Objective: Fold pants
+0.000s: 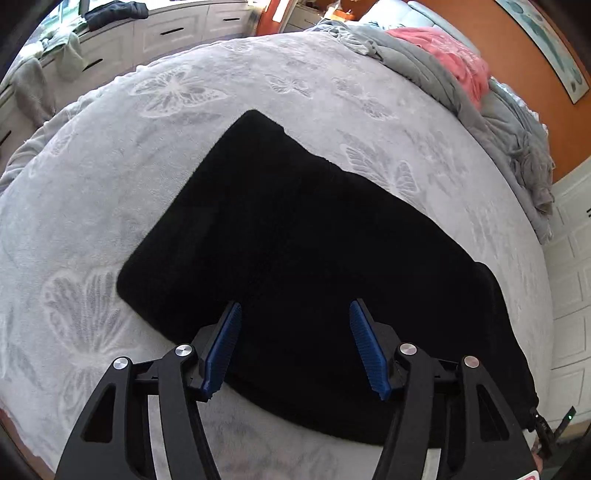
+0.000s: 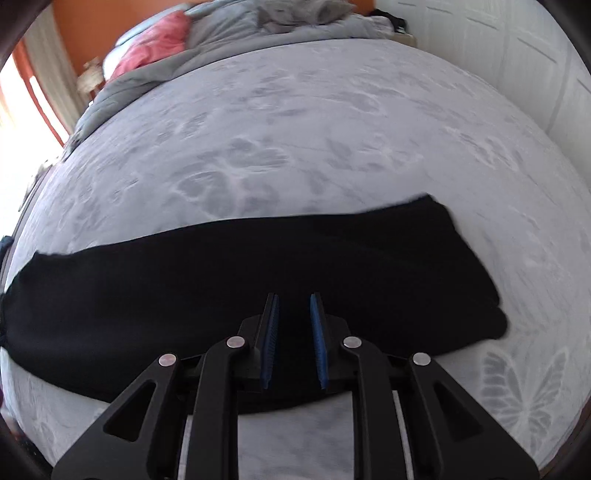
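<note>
Black pants [image 1: 295,258] lie flat on a grey butterfly-patterned bedspread [image 1: 147,147], folded lengthwise into a long band. In the right wrist view the pants [image 2: 221,288] stretch from left to right across the bed. My left gripper [image 1: 295,306] is open wide and empty, hovering over the near part of the pants. My right gripper [image 2: 293,299] hovers over the near edge of the pants with its jaws a narrow gap apart, holding nothing.
A rumpled grey blanket [image 1: 443,81] and a pink cloth [image 1: 454,55] lie at the head of the bed. White drawers [image 1: 166,33] with clothes on top stand beyond the bed. White panelled doors [image 2: 517,48] run along one side.
</note>
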Tool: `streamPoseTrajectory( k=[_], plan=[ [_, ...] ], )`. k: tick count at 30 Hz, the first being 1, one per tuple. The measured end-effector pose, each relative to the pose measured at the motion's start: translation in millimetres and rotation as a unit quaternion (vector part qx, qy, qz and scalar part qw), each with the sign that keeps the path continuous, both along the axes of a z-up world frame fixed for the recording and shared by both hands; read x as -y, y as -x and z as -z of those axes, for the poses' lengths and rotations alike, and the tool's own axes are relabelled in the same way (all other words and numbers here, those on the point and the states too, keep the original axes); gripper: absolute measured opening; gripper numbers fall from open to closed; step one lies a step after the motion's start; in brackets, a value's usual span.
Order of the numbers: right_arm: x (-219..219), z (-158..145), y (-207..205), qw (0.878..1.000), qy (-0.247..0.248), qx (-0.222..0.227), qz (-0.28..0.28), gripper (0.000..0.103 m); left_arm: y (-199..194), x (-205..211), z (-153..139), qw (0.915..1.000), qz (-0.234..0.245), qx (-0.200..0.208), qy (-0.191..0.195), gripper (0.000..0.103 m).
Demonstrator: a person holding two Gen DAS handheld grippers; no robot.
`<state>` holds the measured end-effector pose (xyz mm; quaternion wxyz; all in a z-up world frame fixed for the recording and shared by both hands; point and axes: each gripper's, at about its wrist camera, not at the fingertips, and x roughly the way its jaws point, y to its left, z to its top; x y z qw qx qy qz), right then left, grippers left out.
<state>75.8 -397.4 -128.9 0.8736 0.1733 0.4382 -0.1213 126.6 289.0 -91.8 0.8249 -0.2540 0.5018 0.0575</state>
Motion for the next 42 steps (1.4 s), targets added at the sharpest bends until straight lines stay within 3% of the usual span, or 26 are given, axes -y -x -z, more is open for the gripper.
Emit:
streamPoseTrajectory(
  k=[2, 3, 4, 5, 7, 11, 14, 15, 16, 17, 19, 21, 24, 26, 27, 28, 36, 39, 42],
  plan=[
    [39.3, -8.4, 39.0, 0.998, -0.028, 0.049, 0.04, 0.024, 18.7, -10.9, -17.8, 0.9994, -0.002, 0.018, 0.029, 0.065],
    [57.6, -10.6, 56.4, 0.996, -0.03, 0.058, 0.058, 0.035, 28.6, -18.5, -24.8, 0.9983, -0.009, 0.034, 0.047, 0.069],
    [70.2, -10.5, 69.0, 0.995, -0.03, 0.06, 0.072, 0.041, 39.0, -27.3, -30.5, 0.9967, -0.021, 0.049, 0.06, 0.08],
    [80.9, -8.6, 77.7, 0.994, -0.033, 0.061, 0.085, 0.042, 48.7, -35.8, -30.7, 0.9954, -0.041, 0.056, 0.066, 0.085],
    [95.6, -2.4, 84.0, 0.993, -0.039, 0.059, 0.096, 0.042, 62.5, -47.5, -18.8, 0.9923, -0.08, 0.046, 0.083, 0.085],
    [98.2, -4.5, 57.6, 0.995, -0.022, 0.071, 0.073, 0.042, 70.0, -49.8, 18.1, 0.9829, -0.115, 0.011, 0.143, 0.085],
    [85.3, -5.1, 14.5, 0.998, 0.021, 0.045, 0.034, 0.044, 69.1, -41.5, 18.8, 0.9855, -0.123, 0.015, 0.116, 0.085],
    [80.8, 0.2, -1.1, 0.999, 0.03, 0.03, 0.018, 0.043, 66.8, -37.1, 16.0, 0.9871, -0.121, 0.016, 0.104, 0.085],
    [76.6, 6.5, -13.2, 0.999, 0.034, 0.012, 0.001, 0.018, 64.1, -33.8, 14.2, 0.9883, -0.117, 0.018, 0.096, 0.085],
    [74.0, 9.6, -21.7, 0.999, 0.05, -0.007, -0.009, 0.007, 61.8, -32.1, 13.2, 0.9892, -0.113, 0.016, 0.091, 0.085],
    [72.7, -10.9, -21.9, 0.996, 0.081, 0.028, -0.009, 0.007, 60.4, -30.6, 14.2, 0.989, -0.113, 0.012, 0.095, 0.085],
    [86.2, -20.9, -20.6, 0.995, 0.077, 0.061, 0.002, 0.008, 59.2, -30.6, 15.1, 0.9886, -0.114, 0.012, 0.097, 0.085],
    [108.9, 7.0, -30.2, 0.998, 0.059, -0.011, 0.017, 0.017, 55.4, -26.5, 16.3, 0.9882, -0.112, 0.016, 0.104, 0.085],
    [105.8, -3.8, -6.2, 0.997, 0.064, 0.025, 0.039, 0.04, 53.2, -24.3, 17.0, 0.9867, -0.108, 0.022, 0.119, 0.085],
    [103.3, -8.5, 8.8, 0.996, 0.058, 0.043, 0.047, 0.058, 54.2, -23.6, 16.9, 0.9848, -0.109, 0.029, 0.132, 0.085],
    [99.7, -11.0, 23.8, 0.996, 0.052, 0.06, 0.05, 0.063, 54.9, -23.2, 17.3, 0.9831, -0.11, 0.033, 0.143, 0.085],
    [82.6, 27.3, 81.9, 0.994, -0.069, 0.049, 0.073, 0.067, 75.7, -33.8, 16.6, 0.9684, -0.139, 0.076, 0.193, 0.085],
    [67.1, 30.4, 87.1, 0.993, -0.077, 0.061, 0.067, 0.076, 86.8, -45.8, 14.1, 0.9677, -0.147, 0.083, 0.187, 0.085],
    [60.9, 29.9, 77.1, 0.991, -0.093, 0.071, 0.067, 0.076, 82.8, -55.0, 24.5, 0.9607, -0.154, 0.077, 0.218, 0.085]
  ],
)
